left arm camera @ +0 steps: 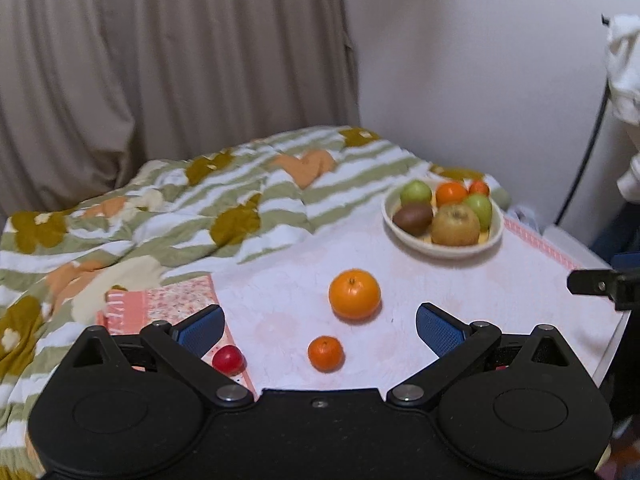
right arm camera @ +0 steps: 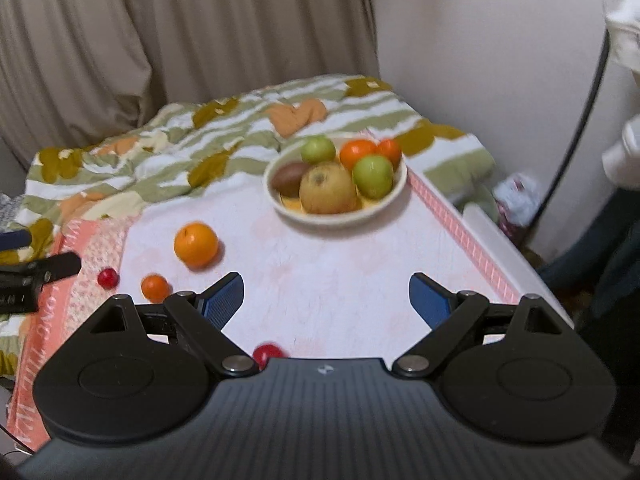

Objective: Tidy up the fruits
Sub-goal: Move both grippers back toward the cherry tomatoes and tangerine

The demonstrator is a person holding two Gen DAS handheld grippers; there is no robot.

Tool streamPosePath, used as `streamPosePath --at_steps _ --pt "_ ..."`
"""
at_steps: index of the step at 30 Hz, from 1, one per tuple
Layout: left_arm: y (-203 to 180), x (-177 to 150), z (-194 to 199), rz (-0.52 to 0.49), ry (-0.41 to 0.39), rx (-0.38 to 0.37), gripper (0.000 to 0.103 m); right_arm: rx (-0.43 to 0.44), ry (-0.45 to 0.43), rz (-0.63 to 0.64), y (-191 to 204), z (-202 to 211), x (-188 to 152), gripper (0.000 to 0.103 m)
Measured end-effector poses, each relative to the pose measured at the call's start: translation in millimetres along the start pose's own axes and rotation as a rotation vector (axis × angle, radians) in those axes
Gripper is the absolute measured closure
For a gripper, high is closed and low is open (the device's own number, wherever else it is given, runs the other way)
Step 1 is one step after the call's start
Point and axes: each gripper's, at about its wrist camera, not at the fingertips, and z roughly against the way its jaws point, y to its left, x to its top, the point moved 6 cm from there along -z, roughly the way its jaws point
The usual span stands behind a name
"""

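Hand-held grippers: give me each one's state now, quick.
Left hand-held gripper: open, holding nothing, above the small orange.
Right hand-held gripper: open, holding nothing, over the table.

Red fruit [right arm camera: 267, 354] half hidden behind right gripper body; bowl [right arm camera: 394, 190] blurred.

A beige curtain [left arm camera: 160, 60] hangs in folds behind the bed, meeting a plain white wall [left arm camera: 480, 60] to its right. A green-striped flowered quilt [left arm camera: 180, 208] lies rumpled below the curtain, and a black cable [left arm camera: 588, 140] runs down the wall.
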Motion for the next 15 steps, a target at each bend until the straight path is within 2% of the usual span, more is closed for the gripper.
streamPosePath --at_steps 7,10,12,14,15 --pt "11 -14 -50 -0.070 0.072 -0.061 0.004 -0.058 0.041 -0.023 19 -18 -30 0.000" --pt "12 -22 -72 -0.083 0.113 -0.087 0.007 -0.056 0.065 -0.030 25 -29 -40 0.000" --pt "12 -26 -86 -0.087 0.140 -0.100 0.011 -0.059 0.080 -0.021 30 -36 -46 0.000" --pt "12 -31 -98 -0.085 0.171 -0.113 0.021 -0.060 0.097 -0.005 35 -43 -52 0.000" --pt "12 -33 -102 -0.082 0.184 -0.119 0.023 -0.058 0.104 0.000 37 -47 -54 0.000"
